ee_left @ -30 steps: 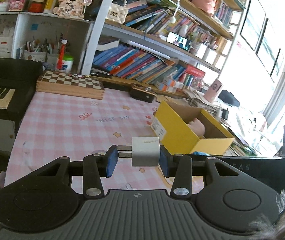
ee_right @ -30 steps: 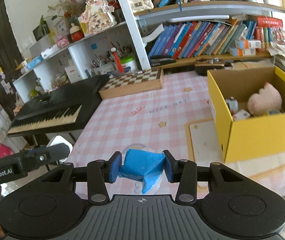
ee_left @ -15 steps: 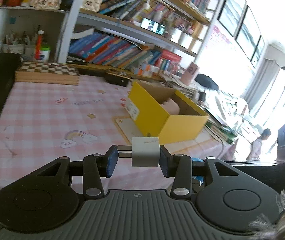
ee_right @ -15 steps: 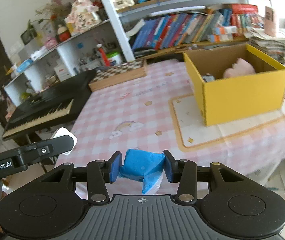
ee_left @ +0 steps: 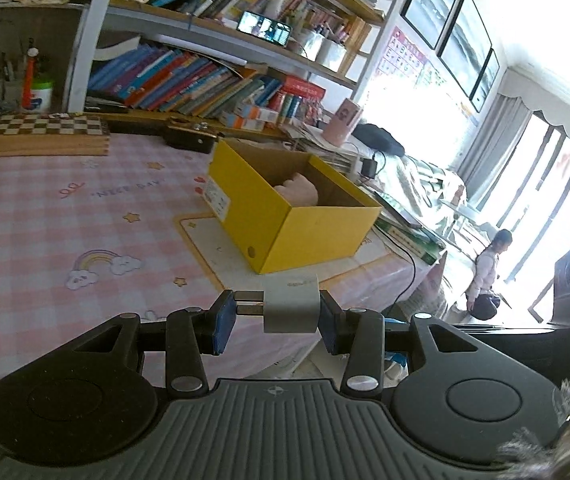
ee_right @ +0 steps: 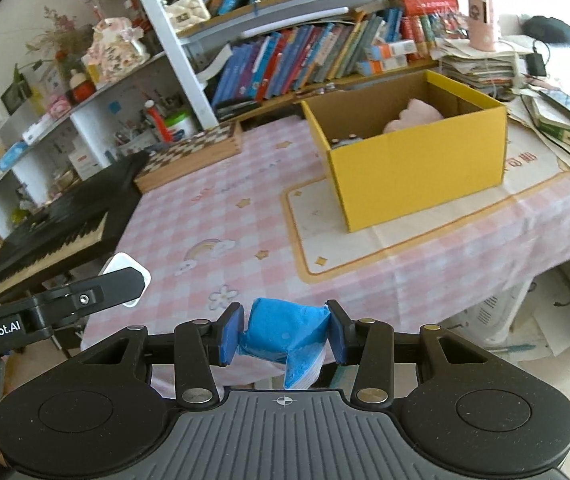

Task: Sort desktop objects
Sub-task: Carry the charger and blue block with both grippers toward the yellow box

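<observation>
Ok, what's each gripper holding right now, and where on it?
Left gripper: white plug adapter, pinched end to end, prong tips against one pad. Right gripper: blue tissue pack, squeezed across its sides.

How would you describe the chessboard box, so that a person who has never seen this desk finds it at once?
Start at the pink checked tablecloth and follow it to its far edge, below the shelf of leaning books. There lies a flat wooden chessboard box, between the black keyboard and the yellow box. Only its top bears dark and light squares.
</observation>
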`<state>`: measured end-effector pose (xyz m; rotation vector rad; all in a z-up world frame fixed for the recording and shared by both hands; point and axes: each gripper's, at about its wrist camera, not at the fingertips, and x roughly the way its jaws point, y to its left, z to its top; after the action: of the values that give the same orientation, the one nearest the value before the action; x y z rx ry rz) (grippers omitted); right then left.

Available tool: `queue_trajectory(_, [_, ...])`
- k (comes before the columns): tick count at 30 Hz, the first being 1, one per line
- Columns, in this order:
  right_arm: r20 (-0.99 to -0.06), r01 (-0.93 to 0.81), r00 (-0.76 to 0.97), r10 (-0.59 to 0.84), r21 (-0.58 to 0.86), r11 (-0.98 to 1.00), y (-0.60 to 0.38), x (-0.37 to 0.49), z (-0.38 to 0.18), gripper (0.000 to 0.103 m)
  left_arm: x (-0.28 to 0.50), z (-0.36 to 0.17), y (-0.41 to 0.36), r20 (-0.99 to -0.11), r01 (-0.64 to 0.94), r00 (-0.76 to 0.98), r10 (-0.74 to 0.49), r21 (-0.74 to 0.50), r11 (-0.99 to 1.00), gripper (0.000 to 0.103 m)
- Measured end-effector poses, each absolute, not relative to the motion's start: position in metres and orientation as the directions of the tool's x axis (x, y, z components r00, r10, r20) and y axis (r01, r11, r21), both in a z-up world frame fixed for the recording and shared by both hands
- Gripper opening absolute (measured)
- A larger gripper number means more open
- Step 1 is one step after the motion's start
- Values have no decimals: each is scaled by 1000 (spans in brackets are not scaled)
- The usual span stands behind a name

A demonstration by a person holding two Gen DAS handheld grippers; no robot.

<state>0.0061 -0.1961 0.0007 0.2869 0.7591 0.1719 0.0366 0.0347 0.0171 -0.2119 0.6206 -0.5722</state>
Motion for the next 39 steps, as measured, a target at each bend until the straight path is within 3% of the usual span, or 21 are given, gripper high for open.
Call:
queue_trajectory(27, [-673,-52,697,248,297,953,-325,86,5,42,115,33,-107,-477,509,637,-606,-330,795,40])
queue_trajectory(39, [-592,-171,741,316,289,942,-372,157,23,42,163,49,-155,-426,451,732,-531,-281,847,40])
